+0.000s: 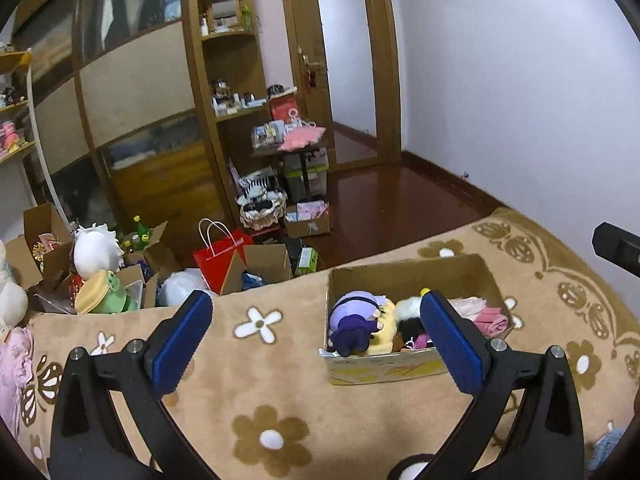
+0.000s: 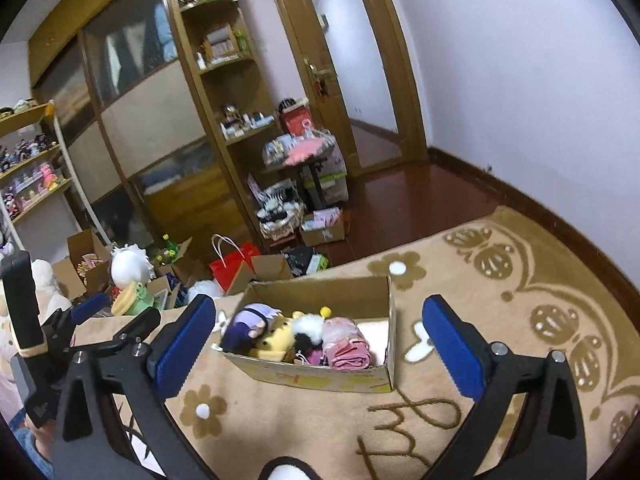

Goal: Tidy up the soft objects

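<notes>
An open cardboard box (image 1: 404, 276) (image 2: 384, 344) stands on the tan flowered blanket. Inside lie a purple plush doll (image 1: 354, 322) (image 2: 246, 326), a yellow plush (image 1: 384, 330) (image 2: 276, 338), a black-and-white plush (image 1: 408, 312) (image 2: 308, 330) and a folded pink cloth (image 1: 490, 318) (image 2: 346, 346). My left gripper (image 1: 316, 344) is open and empty, above the blanket just before the box. My right gripper (image 2: 316, 348) is open and empty, with the box between its fingers in view. A black-and-white plush lies at the bottom edge of both views (image 1: 412, 468) (image 2: 284, 470).
Beyond the blanket's far edge the floor holds cardboard boxes, a red paper bag (image 1: 222, 252) (image 2: 232, 264), a white plush (image 1: 98, 250) (image 2: 128, 264) and a green plush (image 1: 106, 292). A wardrobe, shelves and a door stand behind. The left gripper shows in the right wrist view (image 2: 92, 306).
</notes>
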